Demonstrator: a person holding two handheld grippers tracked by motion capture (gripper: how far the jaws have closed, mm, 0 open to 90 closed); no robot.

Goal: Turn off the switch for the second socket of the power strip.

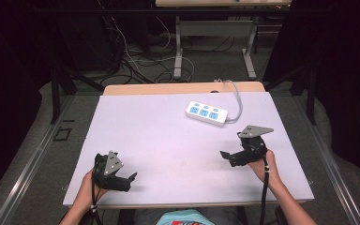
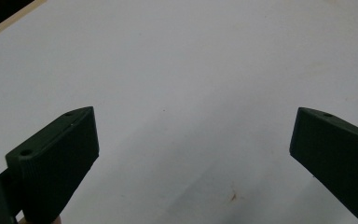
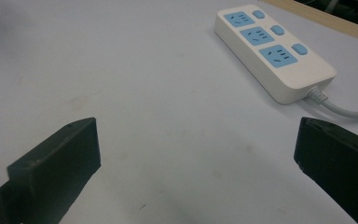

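Power strip (image 1: 206,113), white with three blue sockets and three blue switches beside them, lay flat on the far right part of the counter (image 1: 159,140), its long axis running slightly askew to the back edge and its grey cable (image 1: 236,101) curving off its right end toward the rear. Lying socket-side up and well clear of both edges, it looked laid out to be reached from the person's side, with bare surface all round it. The right tongs (image 1: 226,155) were the nearer pair, though apart from the strip; in the right gripper view the strip (image 3: 274,56) sat ahead and to the upper right, with the cable (image 3: 342,108) leaving its near end, and the two black jaws stood wide with nothing between them, which suggested a ready stance rather than a grasp. The right hand (image 1: 263,165) held its tool low over the counter, pointing inward and leftward, the forearm coming in from the bottom right. The left tongs (image 1: 132,178) sat near the front left edge, well apart from the strip, aimed rightward; the left gripper view showed those jaws spread wide as well over plain counter (image 2: 191,84), holding nothing. The left hand (image 1: 88,185) gripped the tool from behind, wrist low.
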